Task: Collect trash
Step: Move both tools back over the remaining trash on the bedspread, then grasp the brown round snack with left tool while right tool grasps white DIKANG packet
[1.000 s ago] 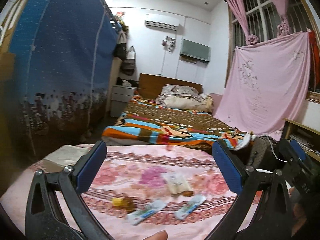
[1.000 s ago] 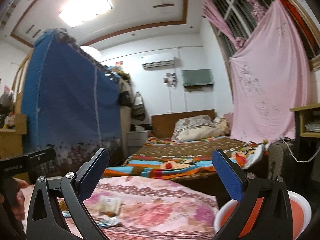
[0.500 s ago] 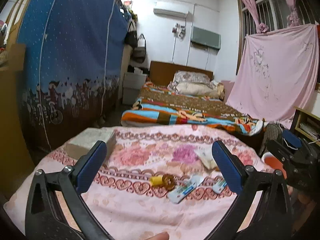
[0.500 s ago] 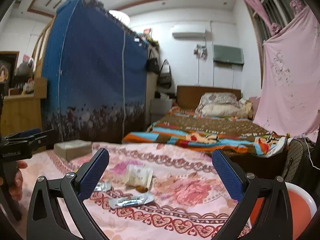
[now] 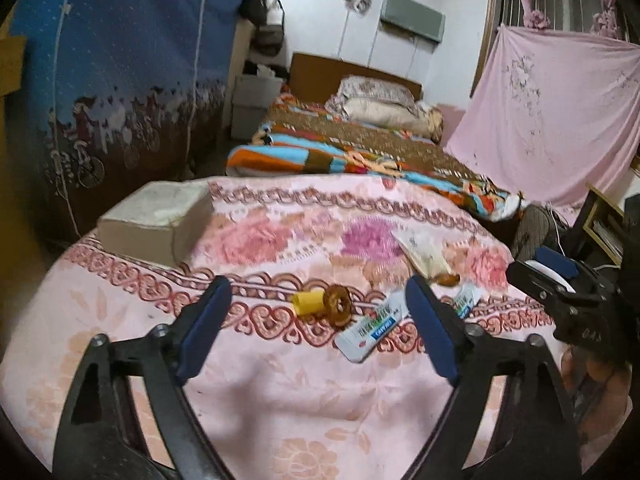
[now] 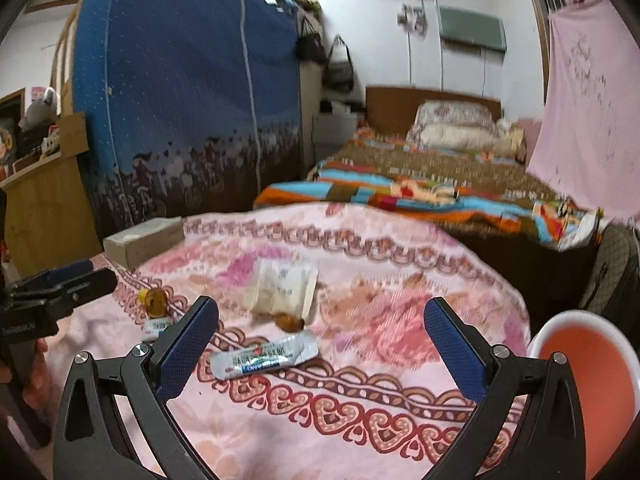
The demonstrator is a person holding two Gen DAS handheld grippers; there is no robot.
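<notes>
Trash lies on a pink flowered tablecloth (image 5: 280,380). A yellow and brown wrapper (image 5: 324,304) sits ahead of my open left gripper (image 5: 318,320). A white and blue wrapper (image 5: 370,330) lies just right of it, and a cream packet (image 5: 424,248) lies farther back. In the right wrist view my open, empty right gripper (image 6: 320,344) hovers over a white and blue wrapper (image 6: 264,356), with a brown scrap (image 6: 290,322) and the cream packet (image 6: 282,288) beyond. A white and orange bin (image 6: 588,376) stands at the right.
A grey tissue box (image 5: 156,222) sits at the table's back left. A bed with a striped blanket (image 5: 360,152) lies behind the table. A blue fabric wardrobe (image 5: 120,80) stands on the left, and a pink sheet (image 5: 552,116) hangs on the right.
Both grippers have tilted down and moved closer to the table, so the trash now lies between and just ahead of the fingers. Both stay open.
</notes>
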